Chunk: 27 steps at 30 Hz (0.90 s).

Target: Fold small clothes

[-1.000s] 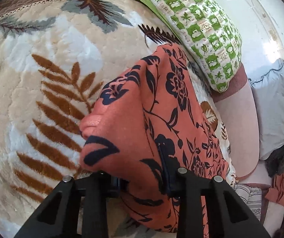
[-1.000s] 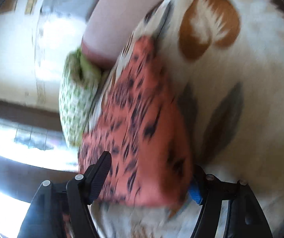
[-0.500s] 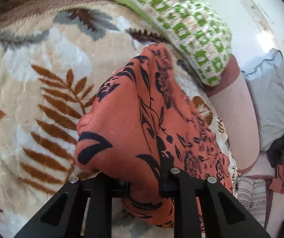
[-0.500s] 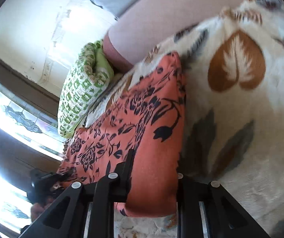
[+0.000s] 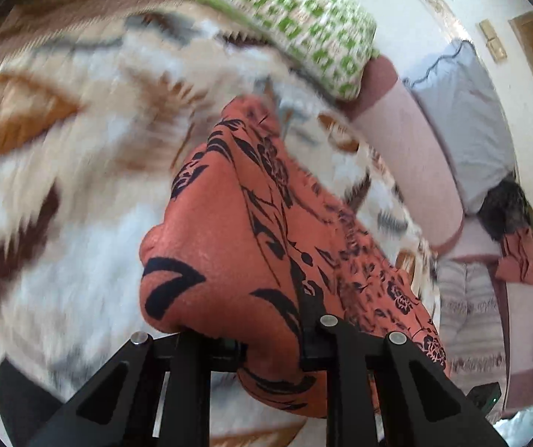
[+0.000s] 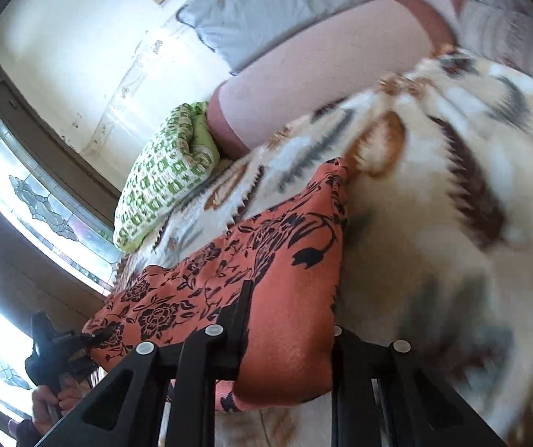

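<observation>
Both grippers have hold of the same orange cloth (image 5: 251, 246), a small garment printed with black flowers. The left gripper (image 5: 272, 339) has its jaws pinched on one bunched corner, the fabric bulging out over the black fingers (image 5: 335, 339) and hanging below them. The right gripper (image 6: 288, 339) is clamped on another corner, where a thick fold of the cloth (image 6: 266, 283) is squeezed between its two fingers (image 6: 234, 320).

Seen from the right wrist, the garment stretches from that gripper across to the left one (image 6: 56, 342), which shows small and dark at the lower left with a hand (image 6: 52, 404) wrapped round its grip. The near edge is held up, while the far end trails toward the blanket (image 5: 80, 171); whether that end touches it I can't quite tell, since both views are smeared with blur.

The blanket is a fluffy cream one with brown and grey leaves, spread over a bed. At its far edge lies a green-and-white pillow (image 5: 303, 18), and just beside that a long pink bolster (image 5: 411, 149) with darker ends. Behind the bolster a grey pillow (image 5: 460, 111) leans against the white wall. In the right wrist view a window (image 6: 39, 201) with patterned glass in a dark frame stands to the left of the green pillow (image 6: 165, 171).
</observation>
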{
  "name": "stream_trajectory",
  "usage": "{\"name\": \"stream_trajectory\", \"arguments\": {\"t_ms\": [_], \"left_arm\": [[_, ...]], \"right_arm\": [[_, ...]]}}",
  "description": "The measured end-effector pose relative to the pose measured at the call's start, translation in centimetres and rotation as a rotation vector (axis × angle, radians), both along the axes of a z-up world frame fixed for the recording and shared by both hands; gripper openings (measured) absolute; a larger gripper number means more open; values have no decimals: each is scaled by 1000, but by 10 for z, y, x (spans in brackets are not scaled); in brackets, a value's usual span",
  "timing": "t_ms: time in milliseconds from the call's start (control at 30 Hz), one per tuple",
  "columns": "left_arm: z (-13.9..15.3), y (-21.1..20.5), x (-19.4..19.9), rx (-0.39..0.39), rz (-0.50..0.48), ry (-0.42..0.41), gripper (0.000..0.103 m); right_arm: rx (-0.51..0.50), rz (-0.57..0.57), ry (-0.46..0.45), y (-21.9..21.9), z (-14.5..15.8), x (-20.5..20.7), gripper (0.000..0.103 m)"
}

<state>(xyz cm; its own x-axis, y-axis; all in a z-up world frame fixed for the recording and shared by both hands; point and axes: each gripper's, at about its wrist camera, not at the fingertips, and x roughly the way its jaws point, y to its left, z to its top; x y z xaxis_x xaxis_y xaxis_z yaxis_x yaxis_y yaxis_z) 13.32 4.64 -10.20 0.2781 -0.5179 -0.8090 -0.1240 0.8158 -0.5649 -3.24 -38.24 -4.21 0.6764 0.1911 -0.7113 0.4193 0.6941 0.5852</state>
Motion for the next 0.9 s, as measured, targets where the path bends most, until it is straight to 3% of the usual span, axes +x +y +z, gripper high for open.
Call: {"name": "stream_trajectory", "arguments": {"t_ms": [100, 200, 233, 300, 400, 500, 567, 733, 900], "left_arm": [[-21, 6, -30, 25, -32, 27, 23], [-39, 21, -41, 6, 4, 83, 37], [-39, 27, -42, -24, 20, 96, 38], [-31, 37, -43, -4, 25, 121, 48], [-4, 60, -45, 41, 39, 58, 50], [27, 72, -48, 174, 42, -63, 55], [48, 71, -47, 222, 25, -150, 58], [75, 18, -41, 249, -132, -299, 62], [63, -44, -33, 257, -293, -305, 66]], "right_arm": [[38, -31, 75, 5, -10, -38, 20], [28, -25, 174, 13, -28, -54, 20], [27, -17, 210, 14, -33, -55, 24], [69, -33, 272, 12, -40, -57, 27], [104, -92, 328, -4, -32, -63, 32], [18, -185, 316, -27, -5, -84, 32], [-25, -227, 278, -36, 12, -94, 33], [-52, -180, 221, -22, 26, -73, 32], [-22, -95, 227, 22, 10, -40, 32]]}}
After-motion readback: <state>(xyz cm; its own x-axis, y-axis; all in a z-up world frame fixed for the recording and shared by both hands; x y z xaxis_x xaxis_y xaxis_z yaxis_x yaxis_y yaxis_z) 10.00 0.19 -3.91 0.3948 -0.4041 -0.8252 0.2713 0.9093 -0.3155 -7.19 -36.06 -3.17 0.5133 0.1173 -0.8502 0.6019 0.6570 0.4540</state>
